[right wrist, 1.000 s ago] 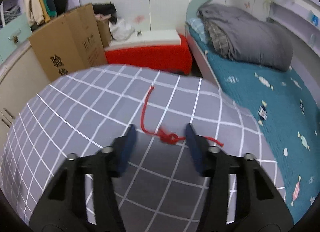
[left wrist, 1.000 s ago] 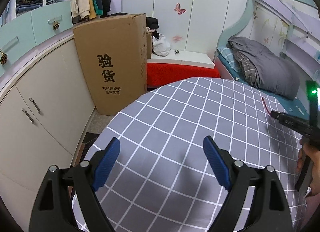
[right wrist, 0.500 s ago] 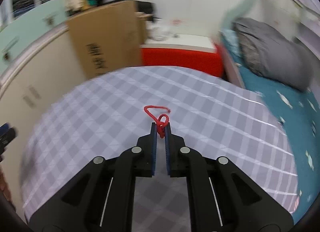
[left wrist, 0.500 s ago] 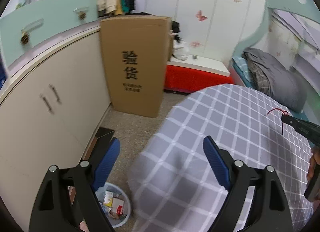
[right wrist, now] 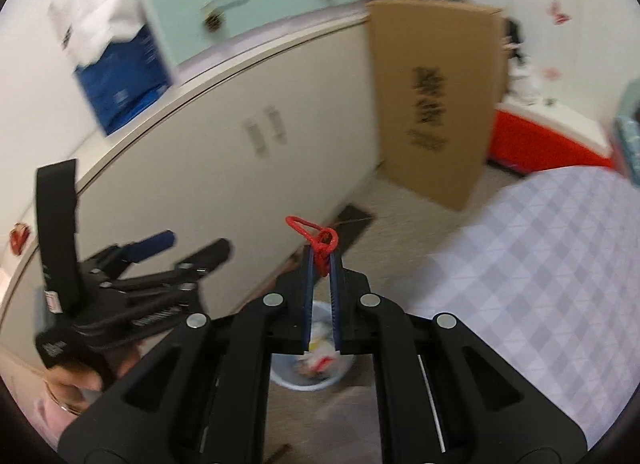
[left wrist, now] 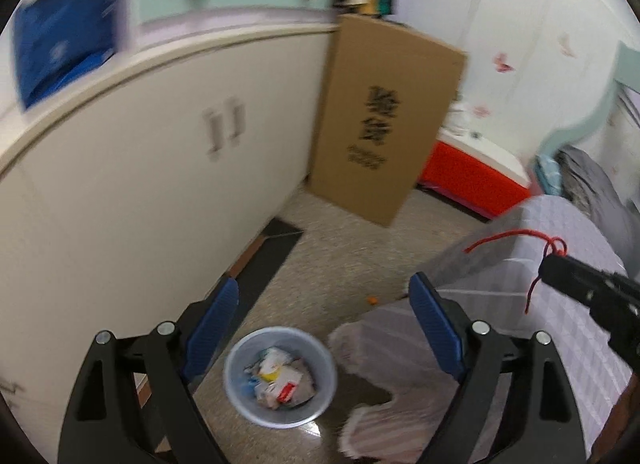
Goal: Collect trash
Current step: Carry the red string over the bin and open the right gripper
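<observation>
My right gripper [right wrist: 322, 254] is shut on a knotted red string [right wrist: 320, 242], whose loop sticks out past the fingertips. It hangs over the floor, above a pale blue trash bin [right wrist: 288, 380] partly hidden behind the jaws. In the left wrist view the same red string [left wrist: 554, 246] dangles from the right gripper [left wrist: 554, 266] at the right, over the table's edge. My left gripper [left wrist: 324, 328] is open and holds nothing. It points down at the trash bin [left wrist: 280, 376], which holds crumpled paper and wrappers.
A table with a grey checked cloth [left wrist: 560, 324] fills the right side. White cabinet doors [left wrist: 160, 168] run along the left. A tall cardboard box [left wrist: 384, 120] leans against them. A red bench [left wrist: 472, 176] stands behind. A hand [right wrist: 76, 388] holds the left gripper.
The right gripper shut on the red string, lifted it off the checked cloth and swung left over the floor. The left gripper swung left off the table, bringing the bin into view.
</observation>
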### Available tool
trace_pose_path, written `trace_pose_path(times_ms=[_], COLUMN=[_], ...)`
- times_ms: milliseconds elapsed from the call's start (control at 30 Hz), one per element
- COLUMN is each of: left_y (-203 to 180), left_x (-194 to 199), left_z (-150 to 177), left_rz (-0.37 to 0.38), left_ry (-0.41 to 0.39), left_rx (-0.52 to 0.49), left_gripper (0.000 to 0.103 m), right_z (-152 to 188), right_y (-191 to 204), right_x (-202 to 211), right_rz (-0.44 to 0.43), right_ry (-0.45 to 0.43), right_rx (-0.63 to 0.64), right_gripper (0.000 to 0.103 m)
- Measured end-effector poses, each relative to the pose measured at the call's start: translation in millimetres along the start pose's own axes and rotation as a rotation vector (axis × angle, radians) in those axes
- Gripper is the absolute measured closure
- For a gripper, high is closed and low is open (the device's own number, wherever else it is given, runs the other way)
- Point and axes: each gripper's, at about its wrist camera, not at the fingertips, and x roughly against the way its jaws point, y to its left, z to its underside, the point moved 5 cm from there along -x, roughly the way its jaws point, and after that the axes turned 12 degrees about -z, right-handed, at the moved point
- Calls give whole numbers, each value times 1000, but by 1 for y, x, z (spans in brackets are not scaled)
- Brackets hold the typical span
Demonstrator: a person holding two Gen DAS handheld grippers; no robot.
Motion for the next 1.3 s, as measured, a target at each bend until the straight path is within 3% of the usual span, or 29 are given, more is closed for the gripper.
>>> trace_pose_path(times_ms=[167,300,433,667,800,933,1000,1100,1133,1300], left_y=[66,99,113,117,118,127,125,123,121,118], left_x=[-52,-112,-178,-285,-311,-334,-342,-350,-351,-353], left_z=[30,73,122,235,277,304,316,326,326,324], left_rz=[-73,-129,-175,-217,-194,-149,-130,-109,-82,-92], left_ry=[86,192,305,588,651,707,732,747,744,743], left_rx=[79,127,136,167,200,272,283,299,308,299], left_gripper=[18,18,18,18,20,46,68,80,88,89], right_z=[24,68,116,197,231,251,258,264,266,266], right_y=[37,30,4,-41,-65,-77,-81,-82,-82,-82], right_x=[-81,-155,-215,-294,-322,-341,-347,-353,-354,-358], right_rz=[-10,-13,20,77,87,94,97,100,100,101], right_ry=[78,191,295,455,514,547,554,568,572,570], right_rx=[2,-61,-121,-194,-252,-275,-281,-287,-290,-290], right_gripper=[95,95,95,95,95,95,95,95,95,95])
